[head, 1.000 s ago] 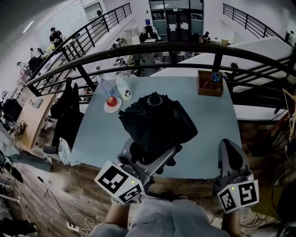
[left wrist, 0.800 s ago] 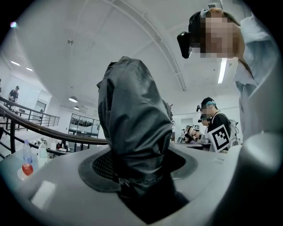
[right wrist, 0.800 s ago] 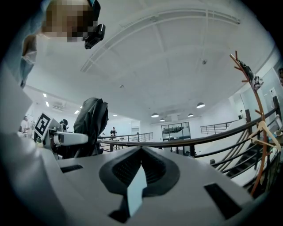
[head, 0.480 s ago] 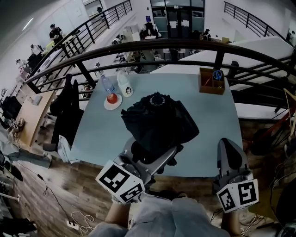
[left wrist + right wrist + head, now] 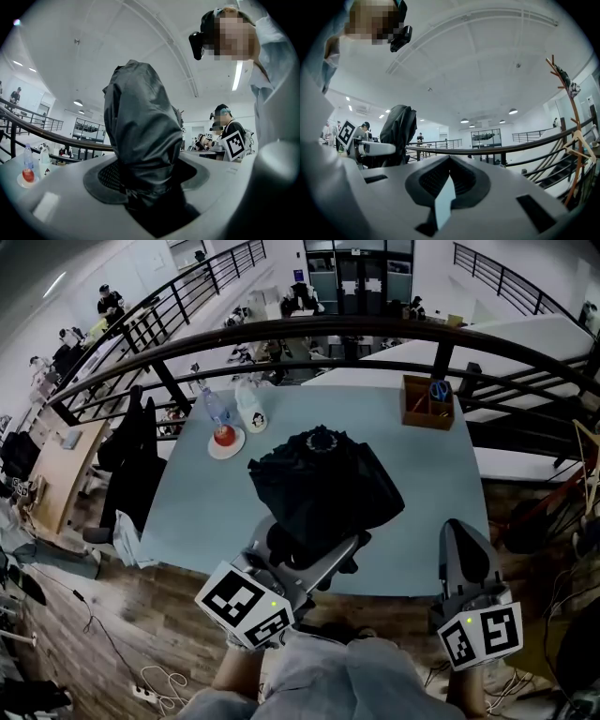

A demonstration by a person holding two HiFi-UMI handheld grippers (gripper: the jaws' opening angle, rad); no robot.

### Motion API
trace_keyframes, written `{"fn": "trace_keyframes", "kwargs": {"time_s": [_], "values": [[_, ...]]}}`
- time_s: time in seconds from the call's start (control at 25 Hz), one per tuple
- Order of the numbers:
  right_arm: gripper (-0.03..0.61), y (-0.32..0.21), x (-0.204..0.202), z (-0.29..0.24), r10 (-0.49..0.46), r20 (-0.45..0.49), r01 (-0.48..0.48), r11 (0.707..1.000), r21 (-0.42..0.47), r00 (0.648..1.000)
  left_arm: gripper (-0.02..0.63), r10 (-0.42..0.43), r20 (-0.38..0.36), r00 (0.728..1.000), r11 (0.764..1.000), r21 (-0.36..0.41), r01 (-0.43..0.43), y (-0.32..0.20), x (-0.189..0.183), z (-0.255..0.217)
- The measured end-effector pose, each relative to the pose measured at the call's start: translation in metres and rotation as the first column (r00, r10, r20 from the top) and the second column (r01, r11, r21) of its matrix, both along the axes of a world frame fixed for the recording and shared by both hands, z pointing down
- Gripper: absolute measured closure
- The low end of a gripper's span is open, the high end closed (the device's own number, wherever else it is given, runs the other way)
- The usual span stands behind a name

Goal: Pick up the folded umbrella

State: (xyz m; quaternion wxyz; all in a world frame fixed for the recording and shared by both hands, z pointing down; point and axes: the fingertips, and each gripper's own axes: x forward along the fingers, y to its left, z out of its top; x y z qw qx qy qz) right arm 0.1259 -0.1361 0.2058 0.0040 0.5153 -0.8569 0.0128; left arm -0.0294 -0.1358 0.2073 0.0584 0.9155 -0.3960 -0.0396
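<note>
I read the left gripper (image 5: 302, 554) as clamped on the folded umbrella (image 5: 323, 488): in the left gripper view the left gripper (image 5: 145, 187) has both jaws closed on the narrow lower end of the folded umbrella (image 5: 140, 136), and the black fabric bundle stands up out of them toward the ceiling. In the head view the umbrella hangs over the near half of the pale blue surface (image 5: 202, 512), with its ringed cap end pointing away from me. The right gripper (image 5: 461, 532) is held at the near right edge of the surface, well apart from the umbrella. In the right gripper view the right gripper (image 5: 447, 183) has its jaws pressed together with nothing between them. At the far left corner of the surface stand a water bottle (image 5: 217, 411) and a plate (image 5: 225, 444) carrying a red apple (image 5: 223, 436). A wooden box (image 5: 428, 404) sits at the far right corner, just before the railing (image 5: 375, 334).
</note>
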Motion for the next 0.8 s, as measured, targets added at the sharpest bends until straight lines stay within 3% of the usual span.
{"fn": "trace_keyframes", "kwargs": {"time_s": [0.8], "values": [[0.578,0.003,0.006,0.001,-0.007,-0.012,0.007,1.000,-0.017,1.000,0.325,0.011,-0.060,0.998,1.000,-0.023,-0.013,0.000,0.004,-0.005]]}}
